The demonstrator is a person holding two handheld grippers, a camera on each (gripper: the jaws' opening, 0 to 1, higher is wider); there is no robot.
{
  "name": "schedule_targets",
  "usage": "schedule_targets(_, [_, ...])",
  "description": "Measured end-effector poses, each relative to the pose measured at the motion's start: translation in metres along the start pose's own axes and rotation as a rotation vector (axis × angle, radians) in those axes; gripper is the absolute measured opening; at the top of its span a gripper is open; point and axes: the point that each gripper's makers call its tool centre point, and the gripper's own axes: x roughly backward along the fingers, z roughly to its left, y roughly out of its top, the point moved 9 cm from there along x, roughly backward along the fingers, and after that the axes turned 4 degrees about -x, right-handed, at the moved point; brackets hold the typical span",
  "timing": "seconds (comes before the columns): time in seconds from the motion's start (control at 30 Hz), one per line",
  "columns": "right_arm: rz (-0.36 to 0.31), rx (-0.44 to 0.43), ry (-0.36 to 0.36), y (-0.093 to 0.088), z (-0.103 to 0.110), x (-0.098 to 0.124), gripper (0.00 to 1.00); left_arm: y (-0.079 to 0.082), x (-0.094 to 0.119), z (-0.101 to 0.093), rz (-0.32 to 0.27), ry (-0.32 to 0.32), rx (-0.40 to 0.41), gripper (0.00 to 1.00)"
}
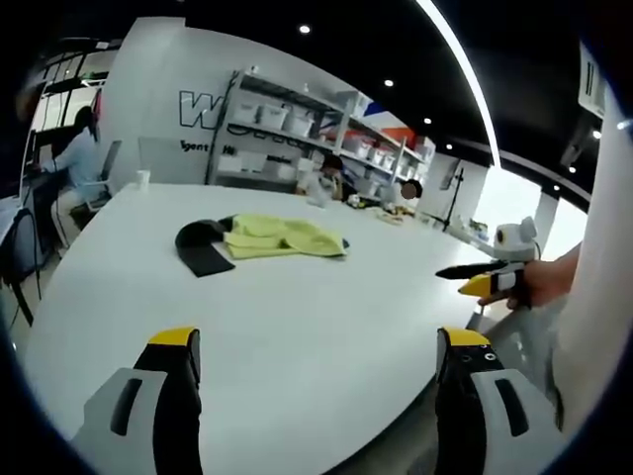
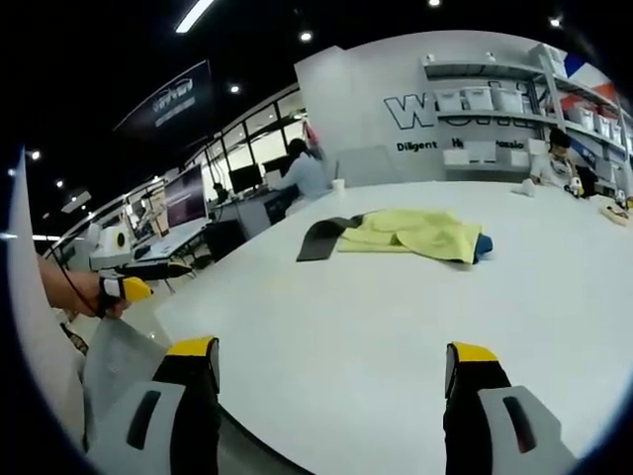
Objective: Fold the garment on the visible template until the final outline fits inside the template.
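- Near the table's edge in the left gripper view, the left gripper [image 1: 318, 358] hung above the white table [image 1: 297, 327] with jaws wide apart and nothing between them; the yellow garment [image 1: 280, 237] lay crumpled far off, partly on a dark template [image 1: 201, 247].
- From the right gripper view, the right gripper [image 2: 331, 368] was likewise spread wide and empty, well short of the yellow garment [image 2: 413, 233] and dark template [image 2: 323, 239].

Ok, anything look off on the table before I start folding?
The yellow garment lies rumpled, bunched in a heap rather than spread flat, partly overlapping the black template. Nothing looks spilled or damaged.
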Motion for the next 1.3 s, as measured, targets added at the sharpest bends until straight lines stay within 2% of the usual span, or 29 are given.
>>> schedule_targets(1.3, [0.015,-0.007,0.008,-0.0012,-0.0012,-0.0007,0.92,-0.001,-0.0014,0.001,0.006,0.007,0.006,0.98])
